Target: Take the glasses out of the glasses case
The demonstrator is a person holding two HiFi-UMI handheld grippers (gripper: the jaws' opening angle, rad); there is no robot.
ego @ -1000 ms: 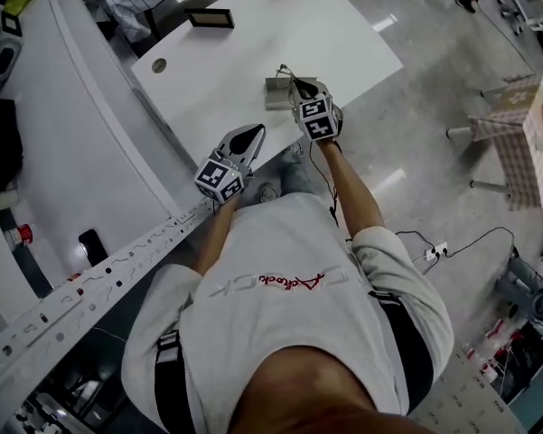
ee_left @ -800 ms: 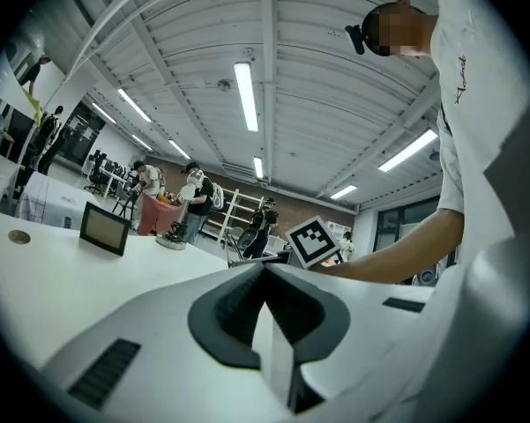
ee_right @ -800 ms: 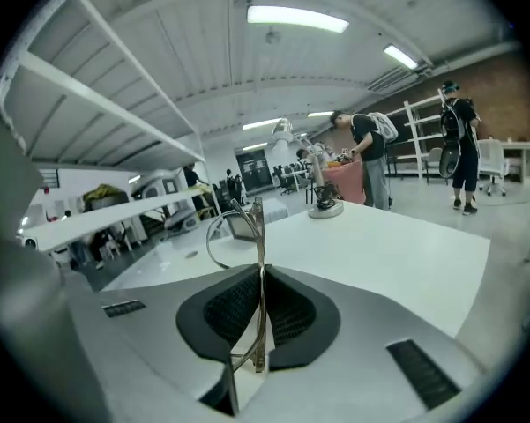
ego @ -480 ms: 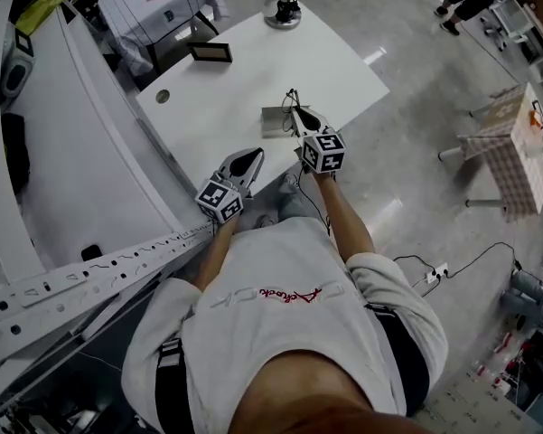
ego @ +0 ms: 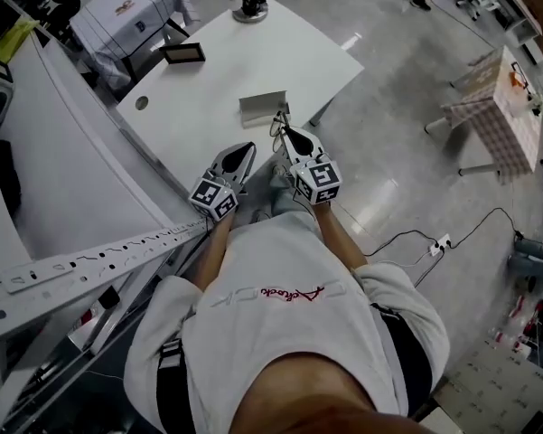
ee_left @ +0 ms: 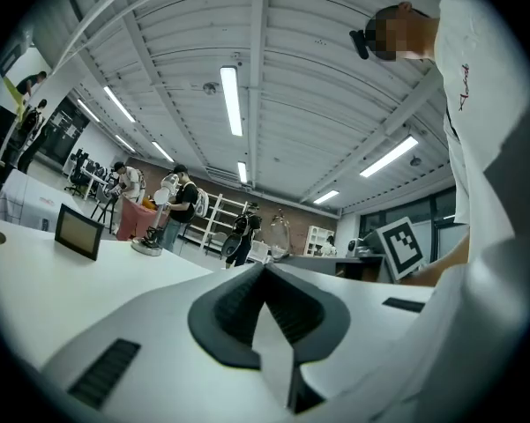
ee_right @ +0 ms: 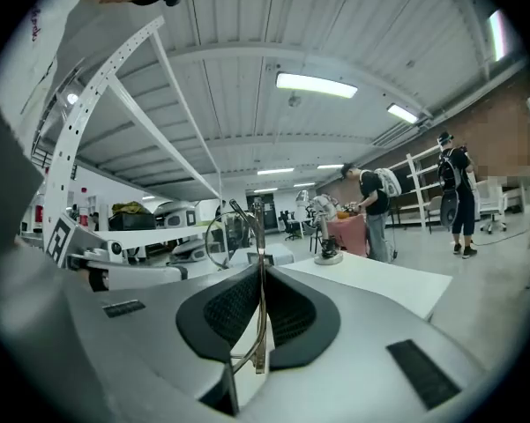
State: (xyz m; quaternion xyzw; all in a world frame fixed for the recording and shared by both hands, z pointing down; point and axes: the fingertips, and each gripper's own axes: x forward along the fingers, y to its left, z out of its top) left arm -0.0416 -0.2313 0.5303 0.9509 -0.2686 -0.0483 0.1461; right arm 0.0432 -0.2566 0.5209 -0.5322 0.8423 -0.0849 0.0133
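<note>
Light, easily bent wire glasses [ee_right: 257,223] sit pinched by their thin frame in the right tool [ee_right: 259,276]; the left tool [ee_left: 265,270] is pressed together, empty.

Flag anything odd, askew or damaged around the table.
Nothing looks damaged or spilled. The glasses stand edge-on, clamped in the right gripper, apart from the glasses case on the white table.

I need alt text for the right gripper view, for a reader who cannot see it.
The right gripper is shut on thin wire-framed glasses, which stand up between its jaws. Beyond them lies a white table.
</note>
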